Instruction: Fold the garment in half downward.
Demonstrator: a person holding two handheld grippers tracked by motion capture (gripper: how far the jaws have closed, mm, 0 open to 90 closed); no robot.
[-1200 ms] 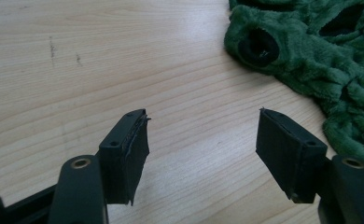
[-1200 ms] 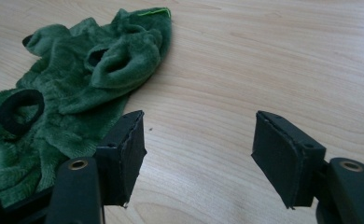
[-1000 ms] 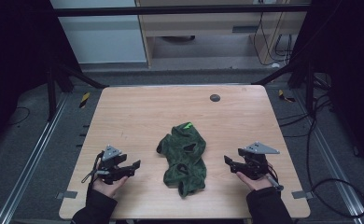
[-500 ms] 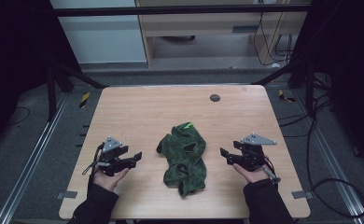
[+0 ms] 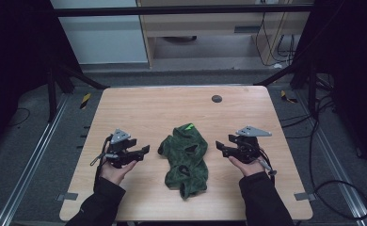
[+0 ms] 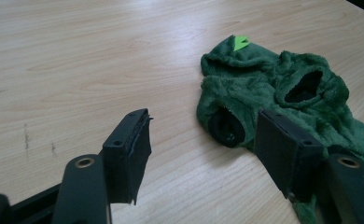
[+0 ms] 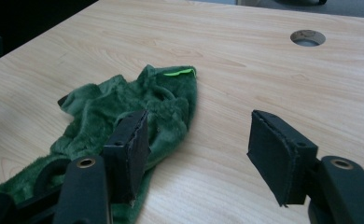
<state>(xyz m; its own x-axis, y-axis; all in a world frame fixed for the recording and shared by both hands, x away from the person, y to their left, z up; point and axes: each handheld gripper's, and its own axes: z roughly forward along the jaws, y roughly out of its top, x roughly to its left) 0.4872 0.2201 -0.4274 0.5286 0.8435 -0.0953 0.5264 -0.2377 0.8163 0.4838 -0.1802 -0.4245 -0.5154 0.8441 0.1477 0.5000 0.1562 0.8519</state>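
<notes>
Both claws moved nearer green garment [image 5: 186, 157], jaws apart

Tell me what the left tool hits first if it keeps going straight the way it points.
Most likely the green fleece garment: the left tool aims at its near edge, open and nothing gripped. Depth is hard to judge; bare table may come first.

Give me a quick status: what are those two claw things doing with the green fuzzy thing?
Left gripper open, right gripper open, nothing between either's jaws. Green fleece garment crumpled on the table between them, untouched. Nothing in the way.
</notes>
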